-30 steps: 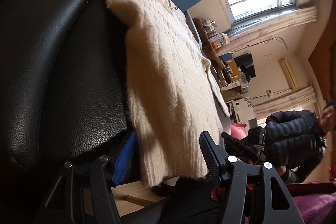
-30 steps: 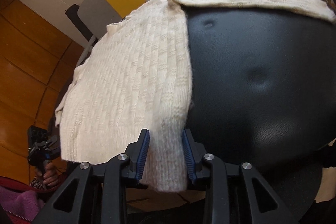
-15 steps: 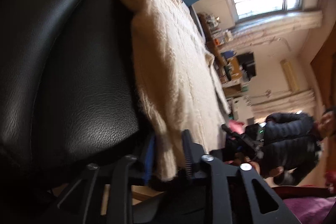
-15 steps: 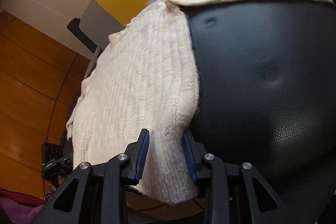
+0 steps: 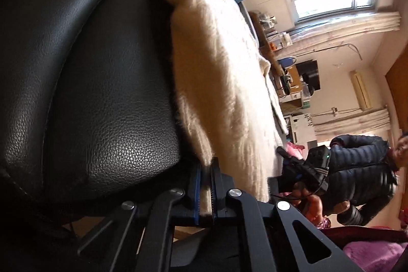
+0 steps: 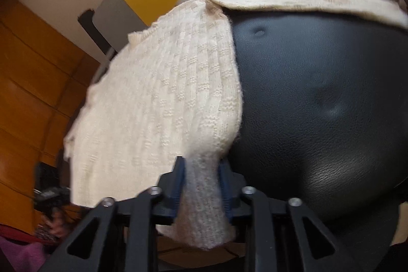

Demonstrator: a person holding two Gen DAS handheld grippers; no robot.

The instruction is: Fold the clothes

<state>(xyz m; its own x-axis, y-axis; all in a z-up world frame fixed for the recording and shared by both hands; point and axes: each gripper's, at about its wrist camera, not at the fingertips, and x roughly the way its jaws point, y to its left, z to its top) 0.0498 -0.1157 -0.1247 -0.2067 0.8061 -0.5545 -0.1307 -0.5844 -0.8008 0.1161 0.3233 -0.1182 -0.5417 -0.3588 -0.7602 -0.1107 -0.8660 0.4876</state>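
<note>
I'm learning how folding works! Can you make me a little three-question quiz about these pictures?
1. True or false: the left gripper is pinching the cream sweater.
2. What is the sweater lying on? A) black cushion B) glass table C) carpet
3. Fill in: the right gripper grips the sweater's bottom ____.

Key:
1. True; its jaws are nearly closed on the knit.
2. A, the black cushion.
3. Edge.

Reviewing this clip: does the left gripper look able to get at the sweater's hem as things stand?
Likely yes. The left gripper already looks shut on the sweater's lower edge, where it hangs off the black cushion; nothing sits between.
</note>
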